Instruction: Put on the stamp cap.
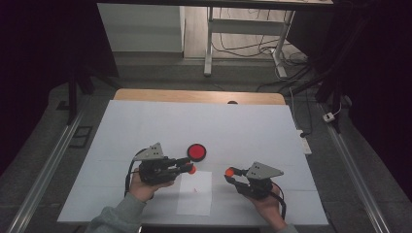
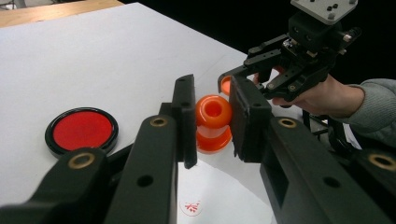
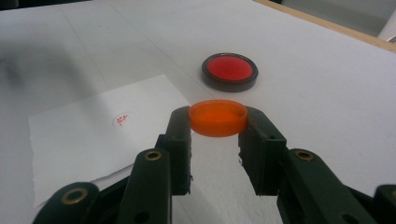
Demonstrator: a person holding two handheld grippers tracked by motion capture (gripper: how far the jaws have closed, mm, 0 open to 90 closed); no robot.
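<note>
My left gripper (image 2: 211,119) is shut on a small orange spool-shaped stamp (image 2: 213,112), held level just above the table. In the high view it (image 1: 189,168) points right, over the upper left corner of a white sheet of paper (image 1: 195,196). My right gripper (image 3: 215,123) is shut on a shallow orange cap (image 3: 217,117), open side up. It (image 1: 230,173) points left toward the stamp, a short gap apart. A round red ink pad (image 1: 197,152) in a black case lies open on the table just beyond the stamp.
The paper bears one small red stamped mark (image 3: 122,120). A white sheet covers the table (image 1: 160,121), with a wooden edge (image 1: 199,96) at the far side. Beyond are desk legs and cables on the floor. Metal rails run along both sides.
</note>
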